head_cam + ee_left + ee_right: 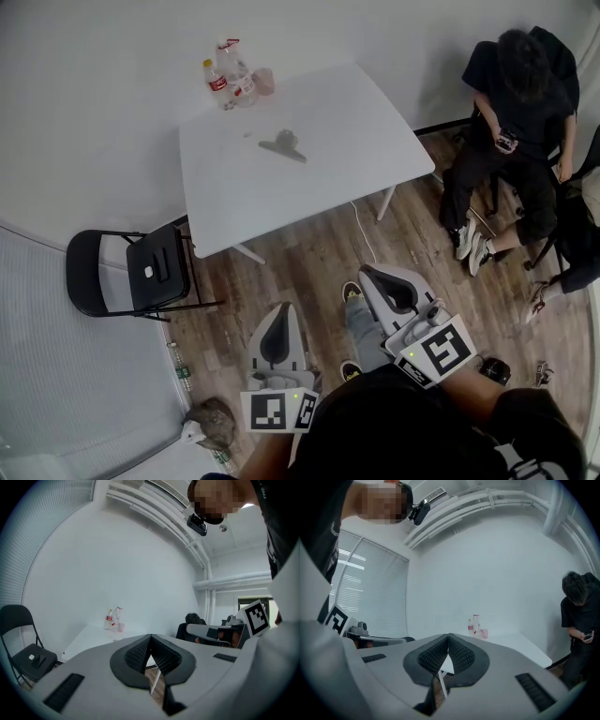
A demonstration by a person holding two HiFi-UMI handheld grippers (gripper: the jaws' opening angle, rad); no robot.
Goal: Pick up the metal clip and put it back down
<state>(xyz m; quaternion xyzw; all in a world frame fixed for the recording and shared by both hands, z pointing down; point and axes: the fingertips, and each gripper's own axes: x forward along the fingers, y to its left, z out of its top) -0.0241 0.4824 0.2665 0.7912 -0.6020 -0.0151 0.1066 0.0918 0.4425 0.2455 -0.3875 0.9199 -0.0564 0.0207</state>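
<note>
White-topped table [328, 159] on a wood floor, plain wall behind. The metal clip [281, 145] lies flat on the tabletop, on the half farther from the camera, with bare surface around it and nothing touching it. Two bottles [230, 80] and a small pink cup [263, 82] stand grouped at the far left corner, well apart from the clip. A black folding chair [141, 272] sits off the table's left side; a seated person [511, 122] is off to the right (no part in the task).

Left gripper [283, 309]: jaws pressed together, nothing between them. Right gripper [366, 273]: likewise closed and empty. Both are held low over the floor, well short of the table.

Assessment: the pick-up has not begun; this is the approach stage. The next move calls for carrying one gripper over the table, spreading its jaws and lowering them astride the clip.
</note>
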